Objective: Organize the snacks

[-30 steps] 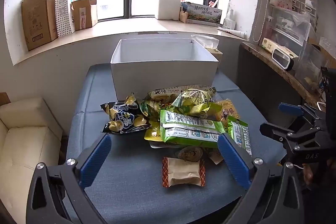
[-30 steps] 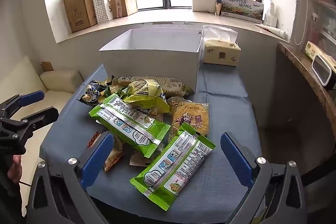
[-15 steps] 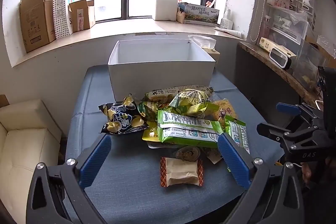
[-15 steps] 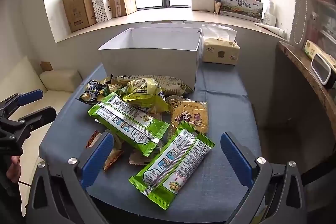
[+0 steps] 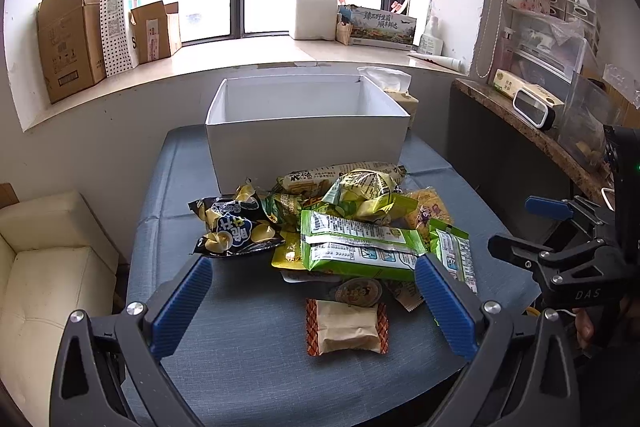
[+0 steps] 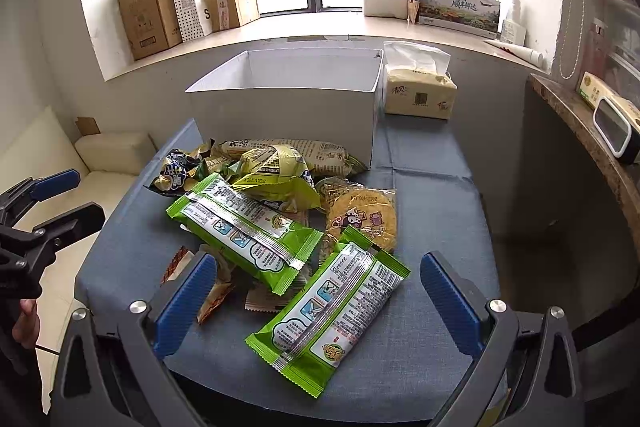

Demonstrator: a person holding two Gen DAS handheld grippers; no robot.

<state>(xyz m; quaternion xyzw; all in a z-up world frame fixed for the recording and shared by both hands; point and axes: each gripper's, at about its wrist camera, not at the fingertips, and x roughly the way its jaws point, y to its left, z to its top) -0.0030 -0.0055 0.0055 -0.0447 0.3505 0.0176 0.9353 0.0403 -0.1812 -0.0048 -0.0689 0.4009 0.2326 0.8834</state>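
Blue cloth covers a table (image 5: 248, 355) on which a heap of snack packets lies just in front of an open white box (image 5: 308, 143), whose long side runs left to right along the far edge below a window sill. In the right wrist view, the nearest item is a bright green packet (image 6: 332, 311) lying flat between the blue pads of the right gripper (image 6: 318, 303); its long axis runs diagonally, from the near left up to the far right, with one sealed end towards the camera. A second green packet (image 6: 244, 231) lies just behind it, angled the other way, from far left to near right, resting on other wrappers. Beside them are a yellow packet with cartoon figures (image 6: 362, 217), a crumpled yellow-green bag (image 6: 276, 171) and a long pale packet (image 6: 288, 153) lying crosswise against the box wall. A dark bag printed with popcorn (image 5: 232, 225) lies at the left of the heap. In the left wrist view, a small brown wrapper with orange crimped ends (image 5: 347, 325) lies alone at the near edge, its ends pointing left and right, between the fingers of the left gripper (image 5: 314, 303). Both grippers are spread wide, holding nothing, poised above the table's near edge. A tissue pack (image 6: 418, 91) stands just right of the box.
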